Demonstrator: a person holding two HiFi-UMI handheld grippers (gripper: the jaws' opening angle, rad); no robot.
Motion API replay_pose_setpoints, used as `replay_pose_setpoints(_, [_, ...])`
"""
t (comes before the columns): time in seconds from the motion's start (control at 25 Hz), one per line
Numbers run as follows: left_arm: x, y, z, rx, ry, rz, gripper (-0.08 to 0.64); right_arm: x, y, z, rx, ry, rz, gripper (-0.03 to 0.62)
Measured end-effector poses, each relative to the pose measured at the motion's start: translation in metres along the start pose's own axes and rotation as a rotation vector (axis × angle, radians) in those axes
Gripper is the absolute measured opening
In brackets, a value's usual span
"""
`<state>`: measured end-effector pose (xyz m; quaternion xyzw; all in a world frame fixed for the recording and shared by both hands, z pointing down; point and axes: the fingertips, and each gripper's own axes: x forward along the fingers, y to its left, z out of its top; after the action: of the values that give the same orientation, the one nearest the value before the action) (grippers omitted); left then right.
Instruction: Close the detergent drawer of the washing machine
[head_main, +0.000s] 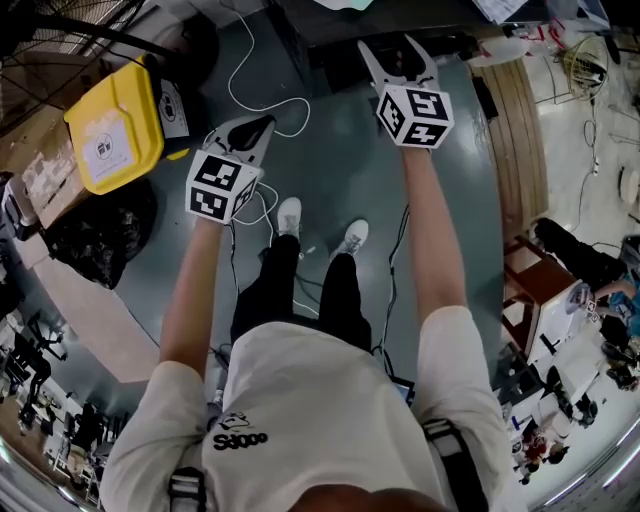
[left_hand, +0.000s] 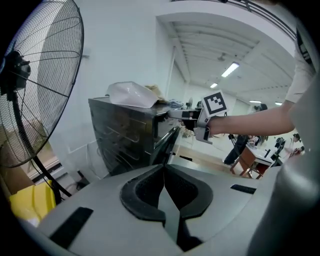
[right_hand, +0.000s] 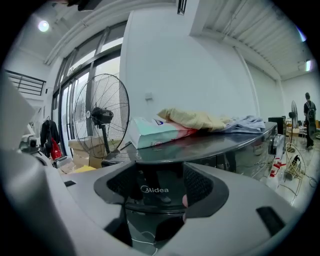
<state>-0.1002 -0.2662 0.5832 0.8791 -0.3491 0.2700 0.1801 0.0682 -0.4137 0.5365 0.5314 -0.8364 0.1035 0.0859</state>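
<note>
**Jaws wide, push pending**

Midea-marked detergent drawer (right_hand: 152, 186) sits between my right gripper's (right_hand: 161, 196) spread jaws, at the washing machine's (left_hand: 125, 137) top front. Closing seems unfinished, so I push straight in. My left gripper (left_hand: 164, 186) hangs back, jaws together.

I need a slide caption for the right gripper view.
Right gripper, jaws apart, at the Midea-marked front of a washing machine; tissue pack and clothes on top.
</note>
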Motion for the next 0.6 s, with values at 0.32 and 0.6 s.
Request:
replay_pose_setpoints(0.32, [-0.013, -0.014, 0.016, 0.02, -0.031, 0.019, 0.018, -0.007, 0.002, -0.006, -0.088, 0.146, -0.002, 0.253])
replay_pose_setpoints(0.6, [-0.043, -0.032, 0.035, 0.07, -0.067, 0.038, 0.018, -0.063, 0.004, -0.019, -0.143, 0.336, -0.053, 0.243])
